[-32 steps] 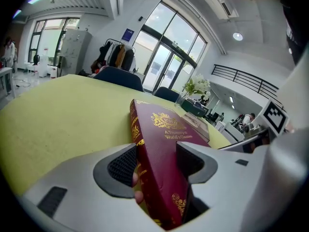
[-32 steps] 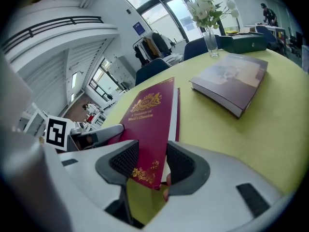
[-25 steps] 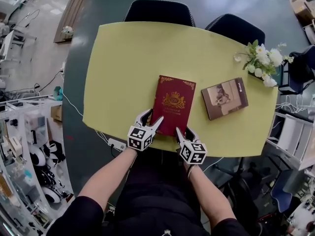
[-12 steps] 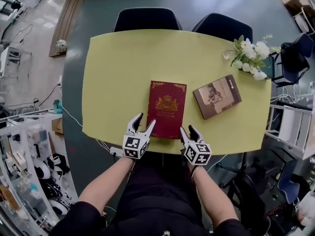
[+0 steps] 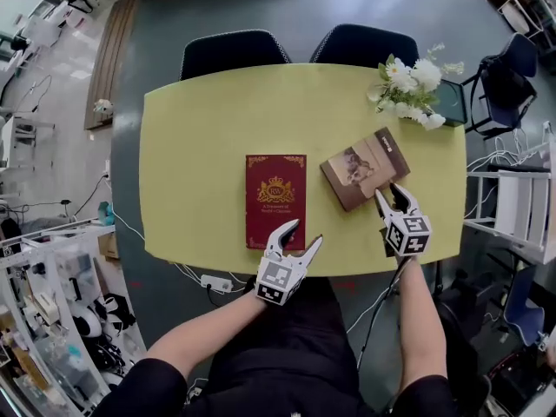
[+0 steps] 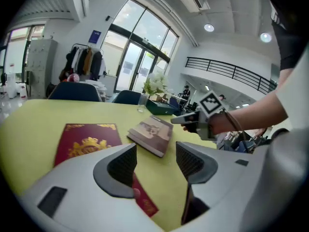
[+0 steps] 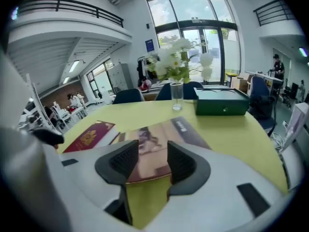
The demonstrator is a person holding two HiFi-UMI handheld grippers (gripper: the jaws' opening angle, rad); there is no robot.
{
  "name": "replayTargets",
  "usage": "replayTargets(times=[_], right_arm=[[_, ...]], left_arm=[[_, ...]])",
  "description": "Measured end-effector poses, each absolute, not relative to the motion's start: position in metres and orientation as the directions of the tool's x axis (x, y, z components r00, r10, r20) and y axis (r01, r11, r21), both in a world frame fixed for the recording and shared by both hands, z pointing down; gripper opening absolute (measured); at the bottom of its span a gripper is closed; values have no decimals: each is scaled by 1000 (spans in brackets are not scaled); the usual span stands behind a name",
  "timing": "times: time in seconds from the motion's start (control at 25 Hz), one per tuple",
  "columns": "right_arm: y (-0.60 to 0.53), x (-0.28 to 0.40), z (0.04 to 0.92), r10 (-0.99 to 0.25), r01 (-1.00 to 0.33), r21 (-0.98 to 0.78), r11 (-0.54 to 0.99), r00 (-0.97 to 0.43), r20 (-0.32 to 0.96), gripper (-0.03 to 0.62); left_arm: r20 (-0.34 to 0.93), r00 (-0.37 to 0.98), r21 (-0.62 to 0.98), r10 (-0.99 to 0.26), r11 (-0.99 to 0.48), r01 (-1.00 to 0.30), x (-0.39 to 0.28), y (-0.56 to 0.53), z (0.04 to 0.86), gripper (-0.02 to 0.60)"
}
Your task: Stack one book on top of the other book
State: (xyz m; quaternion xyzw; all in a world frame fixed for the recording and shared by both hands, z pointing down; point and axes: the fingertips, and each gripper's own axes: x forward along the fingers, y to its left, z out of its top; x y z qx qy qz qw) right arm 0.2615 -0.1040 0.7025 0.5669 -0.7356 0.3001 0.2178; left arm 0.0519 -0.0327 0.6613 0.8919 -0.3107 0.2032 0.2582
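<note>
Yellow table (image 5: 200, 146): bears two books, lying flat and apart, neither on the other.
Red book (image 5: 275, 201), gold crest on cover: near the table's front edge.
Brown book (image 5: 365, 168): to its right, set askew, cover up.
Left gripper (image 5: 304, 233): jaws spread, nothing between them, above the red book's near right corner.
Right gripper (image 5: 391, 191): jaws spread wide, tips at the brown book's near edge, pads not pressing it.
White flowers (image 5: 408, 85): far right corner.
Two dark chairs (image 5: 234, 52): behind the table.
</note>
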Motion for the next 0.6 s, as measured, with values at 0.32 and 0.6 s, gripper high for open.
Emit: replayTargets(times=[0.32, 0.6], right_arm=[[-147, 368, 749, -640, -954, -298, 25, -245, 729, 192], [-155, 370, 767, -572, -927, -354, 126, -359, 738, 192]], left_arm=[[603, 760, 465, -244, -666, -583, 158, 24, 718, 261], [682, 677, 518, -275, -471, -714, 164, -14, 763, 261]])
